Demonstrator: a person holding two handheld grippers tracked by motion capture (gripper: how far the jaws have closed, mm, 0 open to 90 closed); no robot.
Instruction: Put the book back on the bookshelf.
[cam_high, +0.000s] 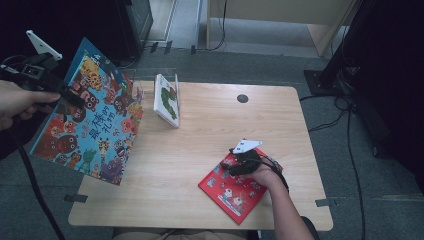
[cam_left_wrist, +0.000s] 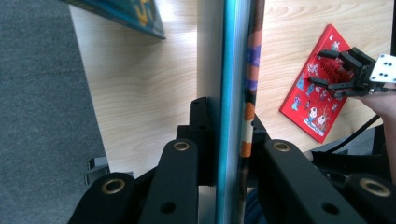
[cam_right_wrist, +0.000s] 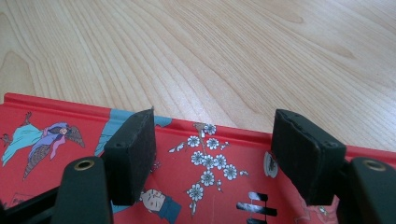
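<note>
Three books: we count one stood upright, two pending.
Upright book (cam_high: 166, 99): far-left desk (cam_high: 210, 200).
Left gripper (cam_high: 75, 98): pinching blue book (cam_high: 90, 115), aloft off the left edge.
Right gripper (cam_high: 231, 165): spread over red book (cam_high: 235, 192), flat near the front-right corner.

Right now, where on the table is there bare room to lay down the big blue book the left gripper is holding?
The widest bare wood lies mid-table, between the white book standing near the far edge and the red book. The far right corner past the round hole is also free. The near right is crowded by the red book and right gripper.
</note>
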